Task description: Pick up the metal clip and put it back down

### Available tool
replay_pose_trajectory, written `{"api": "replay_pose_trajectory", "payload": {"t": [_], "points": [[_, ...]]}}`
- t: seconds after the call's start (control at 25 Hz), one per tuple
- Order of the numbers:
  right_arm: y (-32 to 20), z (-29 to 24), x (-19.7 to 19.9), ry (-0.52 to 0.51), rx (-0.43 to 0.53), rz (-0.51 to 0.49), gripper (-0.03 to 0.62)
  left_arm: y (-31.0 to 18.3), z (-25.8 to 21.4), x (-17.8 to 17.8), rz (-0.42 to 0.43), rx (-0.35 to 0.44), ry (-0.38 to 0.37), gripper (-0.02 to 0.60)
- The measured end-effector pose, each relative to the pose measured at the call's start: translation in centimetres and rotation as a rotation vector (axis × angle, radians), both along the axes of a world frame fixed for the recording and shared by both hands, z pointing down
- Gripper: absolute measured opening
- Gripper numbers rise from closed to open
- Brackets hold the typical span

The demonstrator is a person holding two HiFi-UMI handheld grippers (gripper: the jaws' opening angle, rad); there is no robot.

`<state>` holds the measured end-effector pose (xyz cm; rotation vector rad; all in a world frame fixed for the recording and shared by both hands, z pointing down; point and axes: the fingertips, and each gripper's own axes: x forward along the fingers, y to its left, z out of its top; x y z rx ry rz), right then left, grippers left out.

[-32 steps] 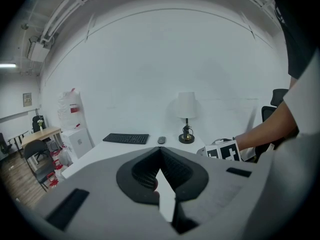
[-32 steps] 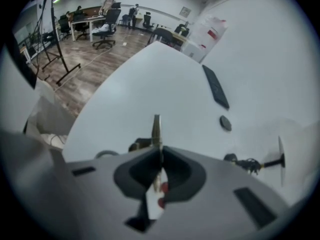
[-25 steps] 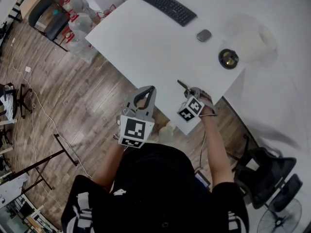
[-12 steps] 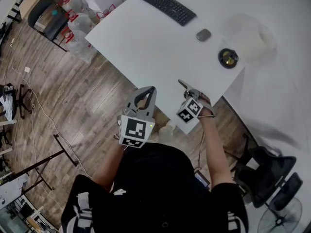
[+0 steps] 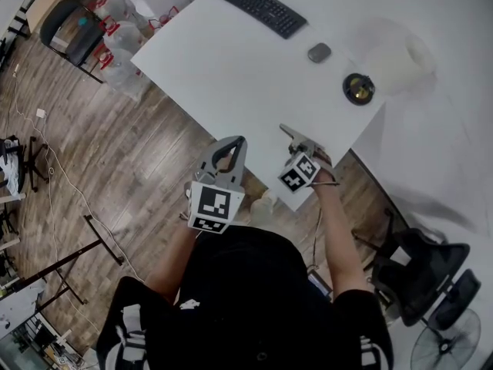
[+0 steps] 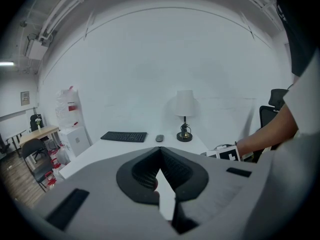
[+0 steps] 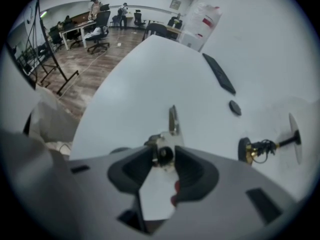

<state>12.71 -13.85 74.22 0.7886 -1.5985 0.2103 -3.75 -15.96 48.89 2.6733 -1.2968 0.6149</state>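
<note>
Right gripper [image 7: 164,151] pointing steeply down at white table's [image 5: 231,75] near edge, jaws just opening, released, metal clip [image 7: 173,121] lying between them, left gripper [image 6: 160,151] hanging clenched over wooden floor [image 5: 115,168], keyboard [image 5: 259,6], mouse [image 5: 319,52], lamp [image 5: 360,89] sitting far off

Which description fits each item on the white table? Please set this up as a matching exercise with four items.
1 keyboard
2 mouse
3 lamp
4 metal clip

A round dark base, white shade
B silvery, at the near corner
C long and black, at the far end
D small and grey, between keyboard and lamp

Pairs: 1-C, 2-D, 3-A, 4-B
</note>
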Motion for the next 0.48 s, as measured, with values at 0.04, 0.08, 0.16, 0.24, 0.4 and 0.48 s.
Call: {"api": "replay_pose_trajectory", "payload": {"t": [0.04,0.08,0.16,0.24,0.4,0.48], "points": [[0.1,0.0,0.1,-0.004,-0.001,0.005,0.143,0.0,0.0,0.1,0.002,0.0,0.001,0.023],[0.1,-0.1,0.2,-0.008,-0.003,0.011,0.143,-0.1,-0.1,0.2,0.005,0.001,0.002,0.023],[0.3,-0.3,0.5,-0.014,-0.008,0.019,0.143,-0.2,-0.2,0.5,0.012,0.005,0.003,0.023],[0.4,-0.6,0.7,-0.016,-0.011,0.025,0.143,-0.3,-0.5,0.8,0.019,0.012,0.006,0.023],[0.5,-1.8,1.0,-0.041,-0.008,0.052,0.143,-0.6,-1.1,1.3,0.034,0.029,0.014,0.023],[0.5,-2.7,1.1,-0.062,0.001,0.073,0.143,-0.8,-1.5,1.6,0.043,0.038,0.018,0.023]]}}
